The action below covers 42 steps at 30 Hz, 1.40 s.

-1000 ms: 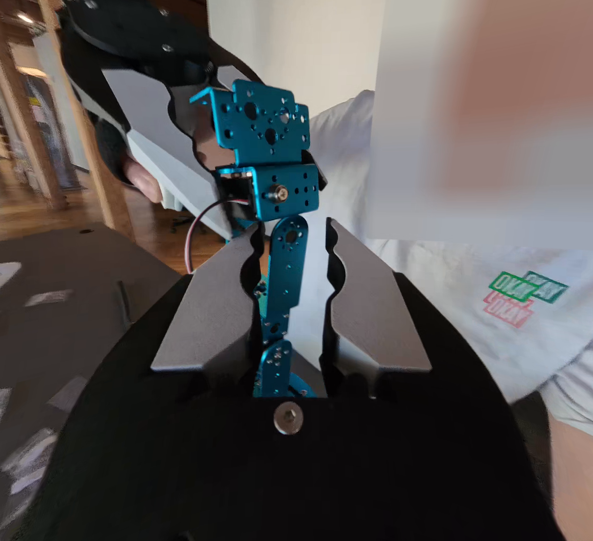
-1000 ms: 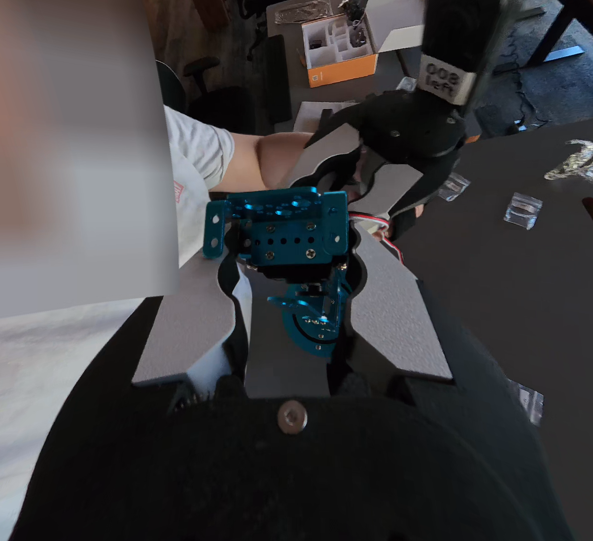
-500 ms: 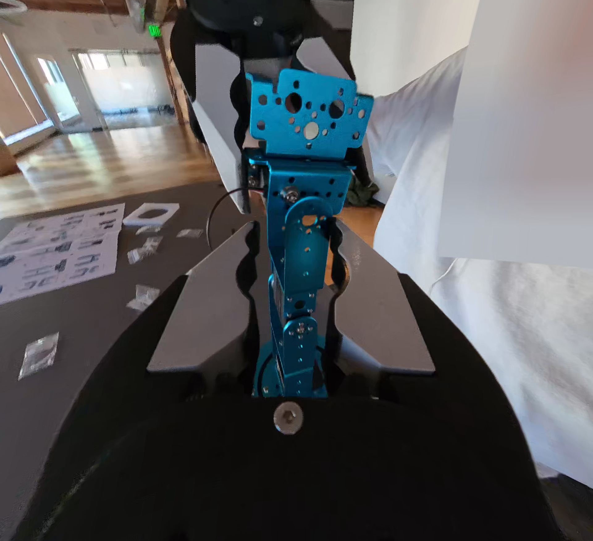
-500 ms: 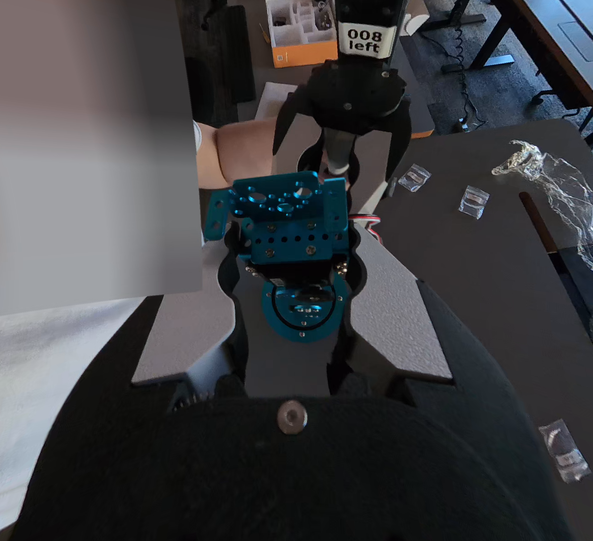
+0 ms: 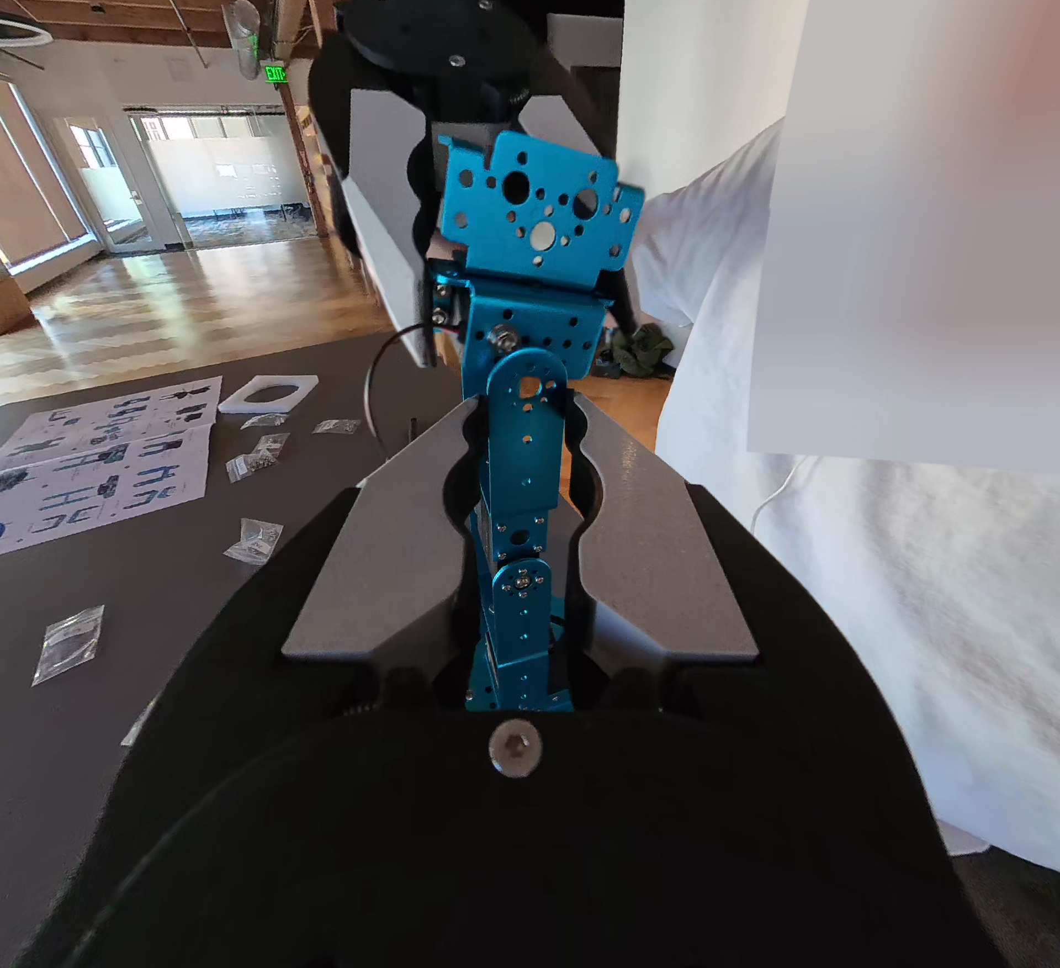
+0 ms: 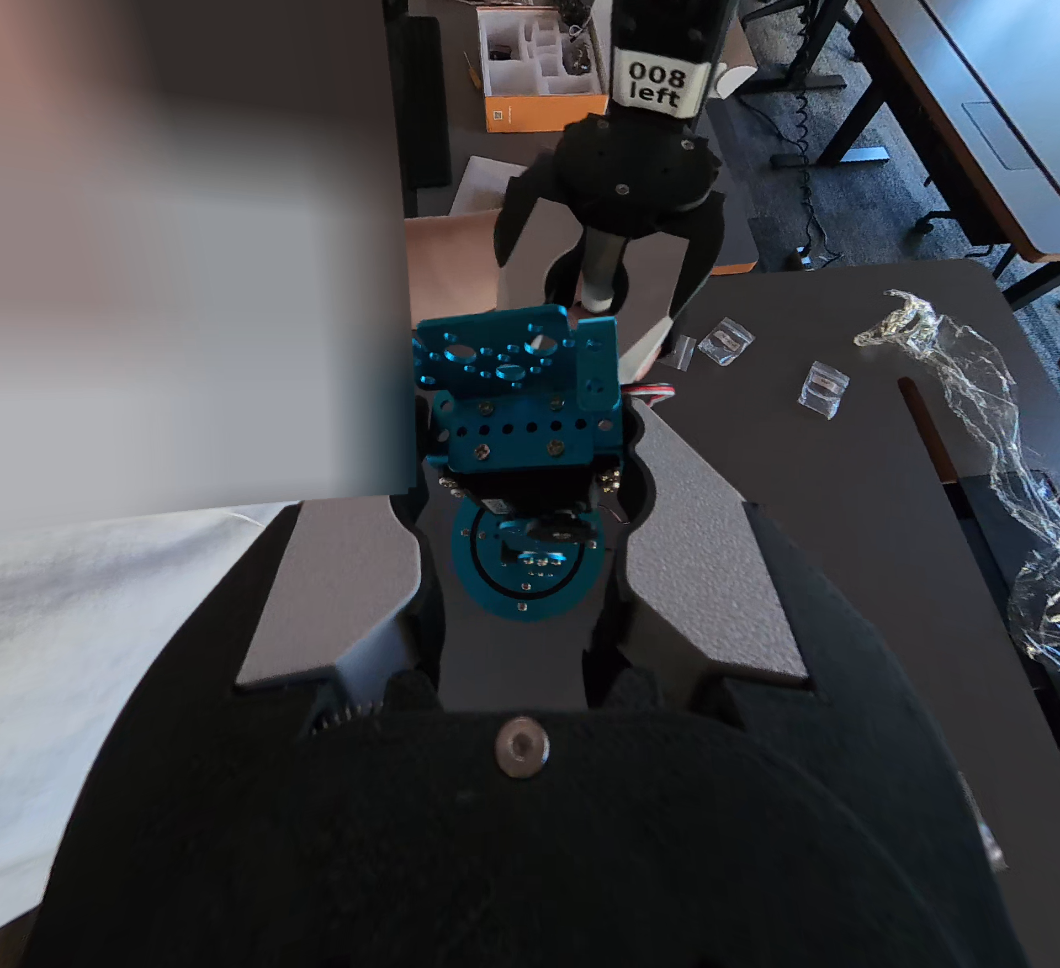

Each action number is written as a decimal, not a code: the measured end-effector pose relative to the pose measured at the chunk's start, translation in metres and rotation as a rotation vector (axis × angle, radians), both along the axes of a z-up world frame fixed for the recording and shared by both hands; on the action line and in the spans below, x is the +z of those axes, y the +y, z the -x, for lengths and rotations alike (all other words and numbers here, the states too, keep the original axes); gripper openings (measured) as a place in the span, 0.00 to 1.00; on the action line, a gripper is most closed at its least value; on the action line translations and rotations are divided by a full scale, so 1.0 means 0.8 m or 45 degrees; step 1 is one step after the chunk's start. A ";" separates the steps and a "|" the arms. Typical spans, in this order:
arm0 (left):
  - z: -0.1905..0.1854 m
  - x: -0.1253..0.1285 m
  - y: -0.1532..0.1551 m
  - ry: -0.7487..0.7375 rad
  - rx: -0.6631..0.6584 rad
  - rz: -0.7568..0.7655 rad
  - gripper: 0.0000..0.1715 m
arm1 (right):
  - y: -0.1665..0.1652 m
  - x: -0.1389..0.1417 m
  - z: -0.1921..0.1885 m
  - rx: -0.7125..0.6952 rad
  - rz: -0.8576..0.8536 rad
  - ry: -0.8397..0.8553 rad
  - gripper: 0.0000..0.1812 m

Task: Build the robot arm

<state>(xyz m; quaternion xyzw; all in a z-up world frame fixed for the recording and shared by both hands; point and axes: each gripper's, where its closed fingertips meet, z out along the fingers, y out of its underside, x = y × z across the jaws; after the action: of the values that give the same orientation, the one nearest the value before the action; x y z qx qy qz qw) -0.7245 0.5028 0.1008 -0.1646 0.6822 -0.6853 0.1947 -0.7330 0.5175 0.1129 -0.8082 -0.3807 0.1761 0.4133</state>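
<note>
the left tool (image 5: 519,424) is clamped on the lower links of a blue metal arm (image 5: 525,344), a chain of perforated brackets and servos; the arm's long axis runs straight forward along this tool's fingers (image 5: 396,527), up and away from the desk (image 5: 172,567); at its far end the right tool (image 5: 459,252) comes in from above, its grey fingers flanking the top bracket block, and looks closed on it.

in the right wrist view the right tool (image 6: 522,424) looks down the same axis end-on: the bracket block of the arm (image 6: 516,412) sits between the tips of its fingers (image 6: 688,567), pressed on both sides; below, through the gap, the arm's round blue base plate (image 6: 527,567) shows, which the left view hides; the left tool (image 6: 608,280) appears beyond, pointing back toward this camera, so the two tools face each other along the arm; neither is clearly nearer, each has one end.

only the left view shows printed sheets (image 5: 103,458), a white foam piece (image 5: 269,392) and small clear bags (image 5: 252,539) on the desk; only the right view shows more bags (image 6: 823,387), crumpled clear plastic (image 6: 975,424) and an orange box (image 6: 539,62) with white dividers on a farther desk; a person in a white shirt (image 5: 860,596) is just beside the arm.
</note>
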 end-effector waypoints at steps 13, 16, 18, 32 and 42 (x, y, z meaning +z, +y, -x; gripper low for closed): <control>-0.001 0.006 -0.001 -0.060 0.068 -0.033 0.14 | -0.007 -0.003 0.002 -0.055 0.195 -0.036 0.37; -0.002 0.006 -0.001 -0.058 0.088 -0.039 0.14 | -0.004 -0.005 -0.004 -0.067 0.213 -0.076 0.37; -0.002 0.006 -0.001 -0.065 0.094 -0.045 0.14 | -0.005 -0.006 -0.003 -0.053 0.232 -0.079 0.37; -0.002 0.006 0.006 -0.097 0.095 -0.004 0.14 | -0.008 -0.010 0.003 -0.031 0.322 -0.156 0.37; -0.002 0.006 0.005 -0.126 0.067 0.029 0.14 | -0.007 -0.013 -0.001 -0.037 0.352 -0.235 0.36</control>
<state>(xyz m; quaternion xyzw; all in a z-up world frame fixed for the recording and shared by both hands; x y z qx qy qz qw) -0.7228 0.5070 0.1057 -0.1503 0.6595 -0.6949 0.2442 -0.7326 0.5118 0.1021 -0.8755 -0.3774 0.1459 0.2640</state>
